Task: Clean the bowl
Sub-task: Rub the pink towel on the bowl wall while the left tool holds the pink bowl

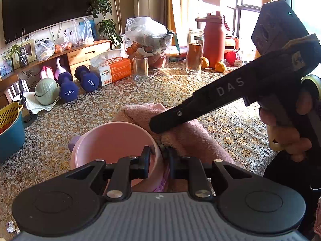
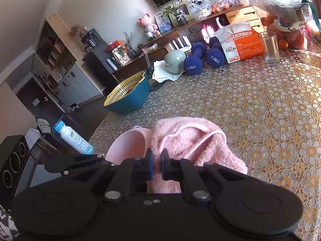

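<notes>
Bowl (image 1: pixel 112 140), pink, tilted on the tabletop (image 1: pixel 230 120) directly ahead of the left hand-held gripper (image 1: pixel 159 156). We see its fingers pinching the bowl's rim, one inside the wall and one outside, which we judge steadies the bowl and turns its opening toward the wiping side. The right hand-held gripper (image 2: pixel 157 160) has its fingers pressed together on a fold of the pink towel (image 2: pixel 192 140), bunched just beside the bowl on that gripper's right; we judge the cloth is held ready to go into the bowl. Ahead of both grippers the patterned tabletop lies bare as far as the drinking glass (image 1: pixel 140 67), tissue box (image 1: pixel 114 70) and dumbbells (image 1: pixel 68 88). To the left, the tabletop's edge passes near the bowl, with the blue basin (image 2: pixel 130 98) beyond; room there is tighter.
</notes>
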The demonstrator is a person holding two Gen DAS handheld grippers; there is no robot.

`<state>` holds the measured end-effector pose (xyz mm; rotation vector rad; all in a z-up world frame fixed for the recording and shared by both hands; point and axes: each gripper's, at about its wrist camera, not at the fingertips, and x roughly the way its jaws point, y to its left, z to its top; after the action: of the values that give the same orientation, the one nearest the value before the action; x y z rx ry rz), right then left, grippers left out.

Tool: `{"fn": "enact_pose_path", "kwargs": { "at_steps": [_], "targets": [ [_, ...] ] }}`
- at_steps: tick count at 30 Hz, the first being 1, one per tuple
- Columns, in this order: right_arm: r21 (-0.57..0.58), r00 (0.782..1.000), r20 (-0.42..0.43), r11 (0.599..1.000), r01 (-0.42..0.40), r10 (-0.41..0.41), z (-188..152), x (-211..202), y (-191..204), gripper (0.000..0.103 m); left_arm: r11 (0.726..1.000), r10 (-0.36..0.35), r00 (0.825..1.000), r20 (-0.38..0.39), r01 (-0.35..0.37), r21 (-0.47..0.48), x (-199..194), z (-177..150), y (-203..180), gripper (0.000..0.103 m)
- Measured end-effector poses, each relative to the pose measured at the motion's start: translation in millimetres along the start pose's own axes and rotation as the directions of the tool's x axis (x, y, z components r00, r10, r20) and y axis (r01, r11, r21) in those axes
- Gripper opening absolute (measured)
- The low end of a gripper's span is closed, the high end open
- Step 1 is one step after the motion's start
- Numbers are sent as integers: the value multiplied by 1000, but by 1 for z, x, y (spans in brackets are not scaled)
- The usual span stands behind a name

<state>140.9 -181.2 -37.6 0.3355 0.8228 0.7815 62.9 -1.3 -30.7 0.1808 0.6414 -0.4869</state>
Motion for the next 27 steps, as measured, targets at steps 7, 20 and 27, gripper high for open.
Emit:
{"fn": "enact_pose_path", "kwargs": {
  "at_steps": [7, 20, 27],
  "targets": [
    [60, 999, 24, 998, -36, 34, 20, 15, -4, 7, 1000, 2, 1000, 1, -2, -3, 0, 1, 3, 18],
    [61, 997, -43, 995, 74, -72, 6, 25, -23, 6, 1000, 6, 1000, -3, -6, -9, 3, 3, 4, 18],
    [-6, 984, -49, 985, 170, -170, 1, 16, -27, 15, 1000, 28, 999, -16, -28, 0, 4, 5, -1, 19]
  ]
}}
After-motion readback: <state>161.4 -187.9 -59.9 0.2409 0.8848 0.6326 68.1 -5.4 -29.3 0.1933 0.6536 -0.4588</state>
